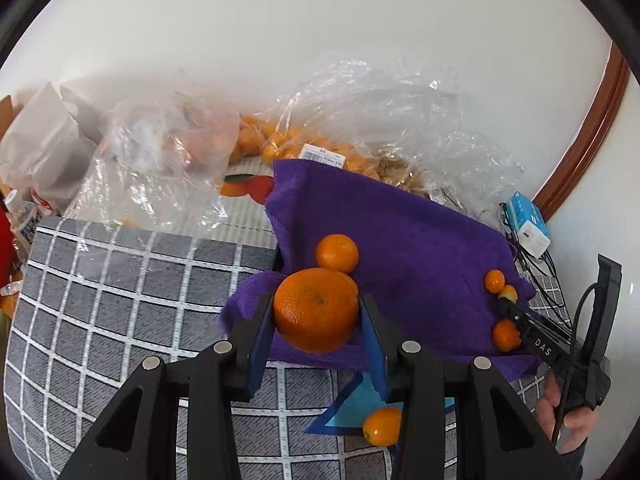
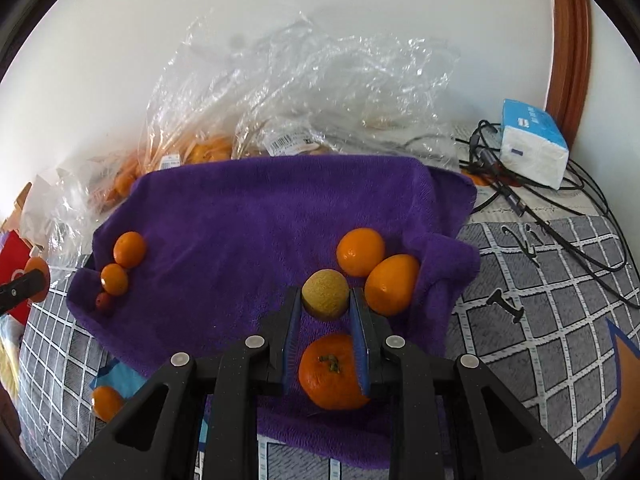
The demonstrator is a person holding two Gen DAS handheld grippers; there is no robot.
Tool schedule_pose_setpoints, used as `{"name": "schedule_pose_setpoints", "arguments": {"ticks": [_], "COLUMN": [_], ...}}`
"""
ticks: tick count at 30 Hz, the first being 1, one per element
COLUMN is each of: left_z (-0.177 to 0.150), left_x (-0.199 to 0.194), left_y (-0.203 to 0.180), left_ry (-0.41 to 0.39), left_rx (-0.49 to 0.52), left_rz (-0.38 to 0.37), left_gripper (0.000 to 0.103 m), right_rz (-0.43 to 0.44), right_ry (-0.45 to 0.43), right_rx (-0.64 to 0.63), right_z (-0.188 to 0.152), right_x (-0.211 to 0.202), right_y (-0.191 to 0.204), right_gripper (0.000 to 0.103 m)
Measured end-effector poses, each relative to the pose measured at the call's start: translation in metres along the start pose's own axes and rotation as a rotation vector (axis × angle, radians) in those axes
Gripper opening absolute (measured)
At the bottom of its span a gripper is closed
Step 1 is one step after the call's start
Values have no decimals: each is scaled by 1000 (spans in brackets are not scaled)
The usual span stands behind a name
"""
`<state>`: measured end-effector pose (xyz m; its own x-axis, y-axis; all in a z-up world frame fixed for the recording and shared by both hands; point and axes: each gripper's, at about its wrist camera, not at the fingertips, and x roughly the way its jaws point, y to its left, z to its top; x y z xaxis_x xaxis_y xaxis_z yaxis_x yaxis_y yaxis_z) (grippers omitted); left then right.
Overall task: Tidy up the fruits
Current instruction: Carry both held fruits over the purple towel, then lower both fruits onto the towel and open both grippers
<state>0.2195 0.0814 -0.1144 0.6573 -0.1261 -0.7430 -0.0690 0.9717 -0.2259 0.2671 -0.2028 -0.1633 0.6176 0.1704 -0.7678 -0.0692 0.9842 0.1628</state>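
My left gripper (image 1: 316, 304) is shut on a large orange (image 1: 316, 310), held over the left edge of a purple towel (image 1: 420, 232). A smaller orange (image 1: 337, 253) lies on the towel just behind it. My right gripper (image 2: 325, 294) is shut on a small yellowish round fruit (image 2: 324, 295) above the towel (image 2: 260, 220). Under its fingers lies a tangerine (image 2: 330, 372) with a stem; two oranges (image 2: 360, 252) (image 2: 391, 285) lie to its right. In the left wrist view the right gripper (image 1: 505, 303) shows between small oranges (image 1: 495, 281) (image 1: 506, 335).
Clear plastic bags (image 2: 300, 92) with more fruit lie against the wall behind the towel. A tissue pack (image 2: 532, 140) and black cables (image 2: 560, 216) sit at the right. One orange (image 1: 382, 426) lies on blue paper on the grey checked cloth (image 1: 120, 300). Three small fruits (image 2: 120, 268) line the towel's left side.
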Motion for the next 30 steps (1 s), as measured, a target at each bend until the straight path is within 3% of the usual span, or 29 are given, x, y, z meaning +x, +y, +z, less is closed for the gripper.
{"name": "schedule_pose_setpoints", "arguments": {"ticks": [7, 12, 14, 19, 30], "left_z": [2, -1, -2, -2, -8], "left_x": [31, 51, 58, 68, 74], "left_y": [-26, -43, -46, -51, -59], "left_ry": [56, 103, 127, 147, 169], "left_rx": [26, 66, 70, 73, 88], "left_rz": [-55, -44, -38, -40, 0], "left_gripper": [39, 39, 39, 39, 41], "right_rz": [-14, -8, -8, -36, -55], "right_ry": [46, 54, 57, 2, -14], "right_rx": [-5, -3, -8, -30, 51], "right_z": [3, 2, 2, -2, -17], "right_x": [13, 15, 13, -7, -39], "right_y": [-3, -6, -5, -3, -19], "right_gripper": [24, 24, 27, 46, 49]}}
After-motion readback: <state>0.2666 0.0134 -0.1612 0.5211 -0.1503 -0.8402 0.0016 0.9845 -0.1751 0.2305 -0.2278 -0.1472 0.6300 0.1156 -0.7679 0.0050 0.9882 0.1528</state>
